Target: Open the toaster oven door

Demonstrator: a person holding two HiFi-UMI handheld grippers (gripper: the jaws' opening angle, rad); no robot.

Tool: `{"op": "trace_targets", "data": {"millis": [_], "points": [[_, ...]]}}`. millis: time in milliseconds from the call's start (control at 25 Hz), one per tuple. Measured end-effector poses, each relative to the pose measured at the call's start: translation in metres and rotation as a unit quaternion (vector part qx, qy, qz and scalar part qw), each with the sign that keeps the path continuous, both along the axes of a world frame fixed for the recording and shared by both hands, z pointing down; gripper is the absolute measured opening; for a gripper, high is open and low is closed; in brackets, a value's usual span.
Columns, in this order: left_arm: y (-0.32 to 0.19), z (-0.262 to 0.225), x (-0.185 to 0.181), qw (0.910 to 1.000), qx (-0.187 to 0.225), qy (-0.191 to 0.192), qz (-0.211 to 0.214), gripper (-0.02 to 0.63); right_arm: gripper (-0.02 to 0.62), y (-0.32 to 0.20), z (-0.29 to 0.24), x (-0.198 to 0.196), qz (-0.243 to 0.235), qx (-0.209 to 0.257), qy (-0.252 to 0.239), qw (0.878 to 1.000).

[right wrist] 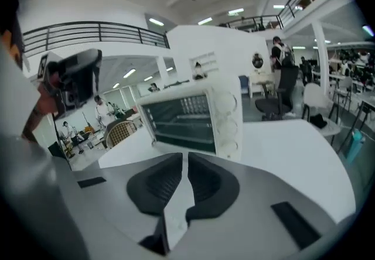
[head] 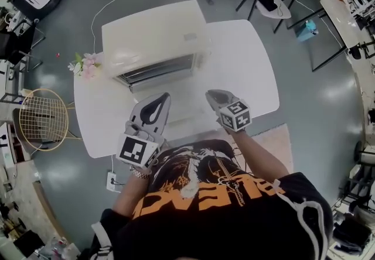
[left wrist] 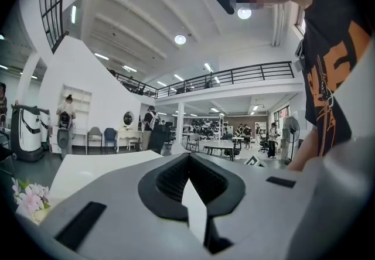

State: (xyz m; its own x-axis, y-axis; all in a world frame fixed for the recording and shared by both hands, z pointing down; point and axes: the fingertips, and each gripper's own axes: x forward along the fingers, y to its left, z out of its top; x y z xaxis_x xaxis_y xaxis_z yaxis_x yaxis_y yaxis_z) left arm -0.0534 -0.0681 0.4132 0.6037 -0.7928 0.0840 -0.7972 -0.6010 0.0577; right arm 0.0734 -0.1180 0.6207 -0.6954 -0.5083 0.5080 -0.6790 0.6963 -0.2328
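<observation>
Right gripper view shows oven knobs (right wrist: 229,126) (jaws: left gripper (left wrist: 190,157) closed, right gripper (right wrist: 184,154) ajar).

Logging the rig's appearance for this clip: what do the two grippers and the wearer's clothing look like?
Both the left gripper and right gripper have light grey shells with black ribbed jaws, and each carries a cube of black-and-white square markers. The person wears a black T-shirt with orange lettering and a wristband.

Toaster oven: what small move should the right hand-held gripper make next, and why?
Probably move the right hand-held gripper forward to the toaster oven front: it hangs back, jaws barely apart, empty. Whether the oven is already open is unclear.
</observation>
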Motion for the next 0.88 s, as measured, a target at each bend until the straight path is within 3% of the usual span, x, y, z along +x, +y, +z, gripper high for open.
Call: {"op": "trace_targets", "data": {"millis": [160, 360, 600, 880], "points": [[-0.003, -0.015, 0.008, 0.9999, 0.013, 0.004, 0.002, 0.021, 0.041, -0.018, -0.092, -0.037, -0.035, 0.090, -0.051, 0.994], [-0.006, -0.038, 0.001, 0.9985, 0.040, 0.035, -0.016, 0.021, 0.035, -0.009, -0.172, -0.066, -0.073, 0.152, -0.104, 0.980], [0.009, -0.053, -0.005, 0.9971, 0.062, 0.027, -0.035, 0.020, 0.022, 0.023, -0.235, -0.086, -0.131, 0.243, -0.126, 0.953], [0.017, -0.054, 0.000, 0.9965, 0.078, 0.011, -0.029, 0.021, 0.014, 0.041, -0.234, -0.091, -0.150, 0.218, -0.156, 0.952]]}}
